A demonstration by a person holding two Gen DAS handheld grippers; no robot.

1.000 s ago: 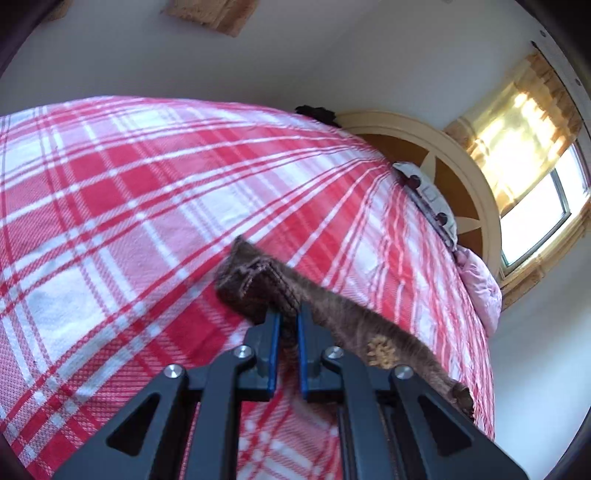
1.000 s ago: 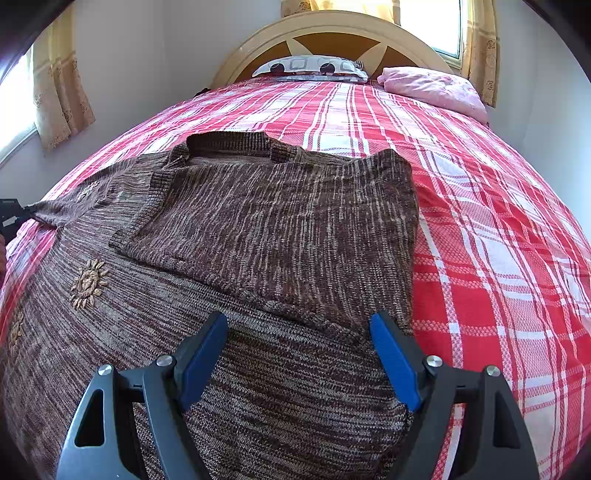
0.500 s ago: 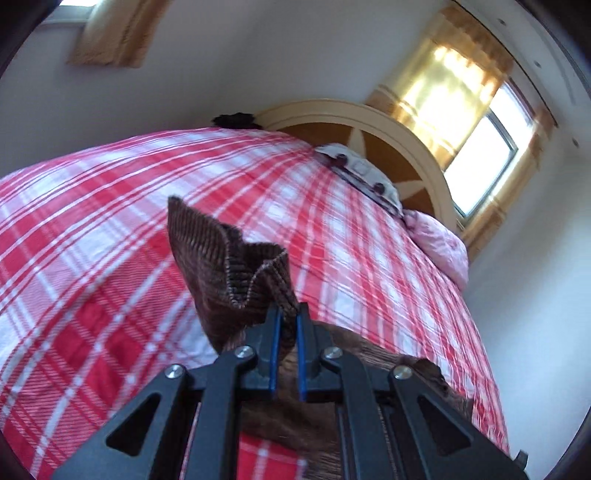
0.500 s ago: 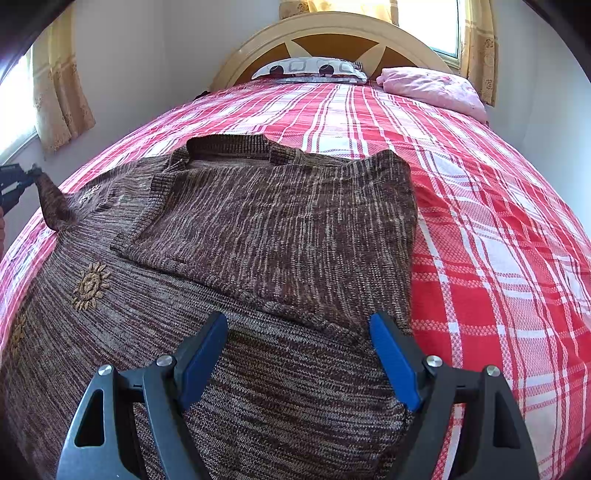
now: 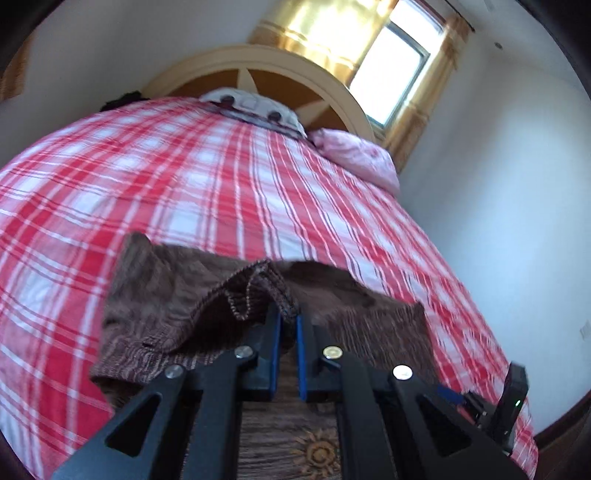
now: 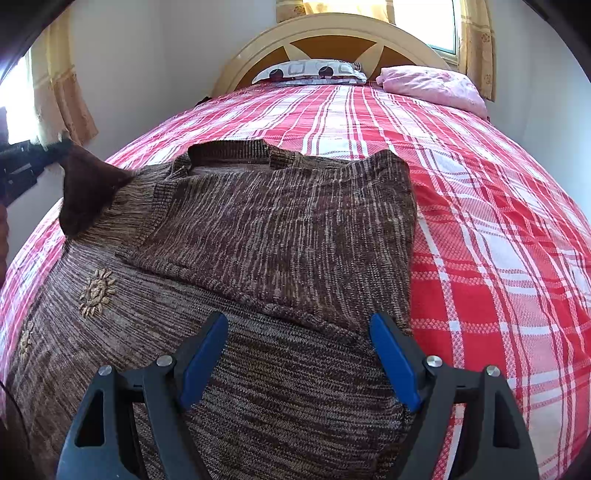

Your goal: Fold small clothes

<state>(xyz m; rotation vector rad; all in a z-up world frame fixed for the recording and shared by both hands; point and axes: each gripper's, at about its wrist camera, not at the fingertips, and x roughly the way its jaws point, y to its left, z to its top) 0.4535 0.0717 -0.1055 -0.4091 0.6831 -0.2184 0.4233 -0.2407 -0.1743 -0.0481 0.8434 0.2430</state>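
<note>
A small brown knit sweater (image 6: 288,236) with embroidered sun motifs lies on the red plaid bed, its right side folded over the chest. My left gripper (image 5: 287,319) is shut on the ribbed cuff (image 5: 255,291) of the left sleeve and holds it lifted above the sweater body (image 5: 369,317). In the right wrist view that lifted sleeve (image 6: 88,188) hangs from the left gripper at the far left. My right gripper (image 6: 299,332) is open and empty, hovering over the sweater's lower part.
The red and white plaid bedspread (image 6: 480,229) covers the whole bed. A patterned pillow (image 6: 310,72) and a pink pillow (image 6: 432,86) lie by the cream headboard (image 6: 332,33). Walls stand close on both sides, with curtained windows (image 5: 391,62).
My left gripper has lifted the sleeve cuff off the bed and swung it in over the sweater body. The right gripper has stayed in place, open.
</note>
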